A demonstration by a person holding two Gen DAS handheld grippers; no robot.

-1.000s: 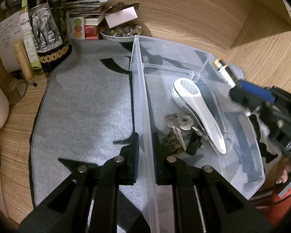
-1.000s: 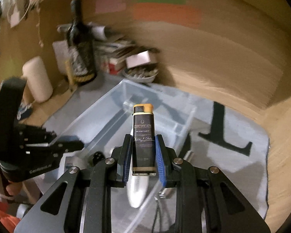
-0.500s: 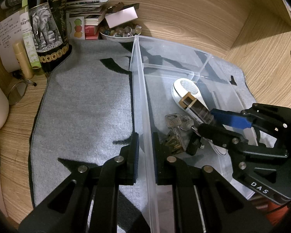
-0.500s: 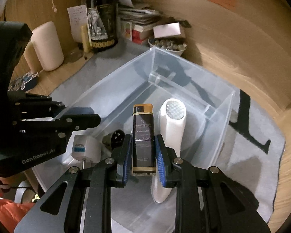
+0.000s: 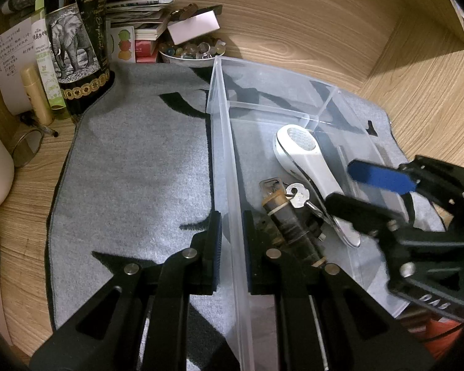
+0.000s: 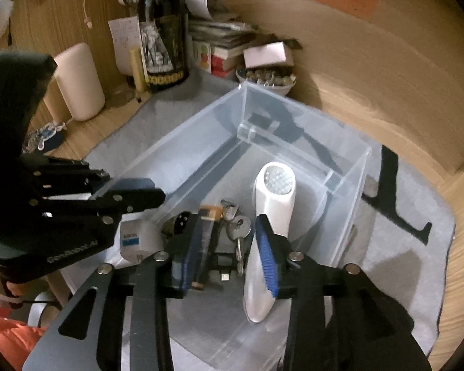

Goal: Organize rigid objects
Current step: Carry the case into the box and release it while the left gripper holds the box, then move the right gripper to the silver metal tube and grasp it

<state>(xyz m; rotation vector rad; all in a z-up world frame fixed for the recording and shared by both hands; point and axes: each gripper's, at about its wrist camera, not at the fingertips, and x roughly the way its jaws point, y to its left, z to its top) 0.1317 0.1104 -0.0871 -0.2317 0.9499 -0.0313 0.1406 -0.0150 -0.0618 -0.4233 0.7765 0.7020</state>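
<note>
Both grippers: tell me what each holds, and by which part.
The left gripper grips the clear bin by its near side wall. The right gripper is open and holds nothing; the dark lighter lies in the bin.

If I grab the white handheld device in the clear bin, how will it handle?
The white handheld device with the dimpled head looks rigid and glossy, so it may slip. Long and rounded, it could pivot in a grip. It lies beside the keys.
</note>
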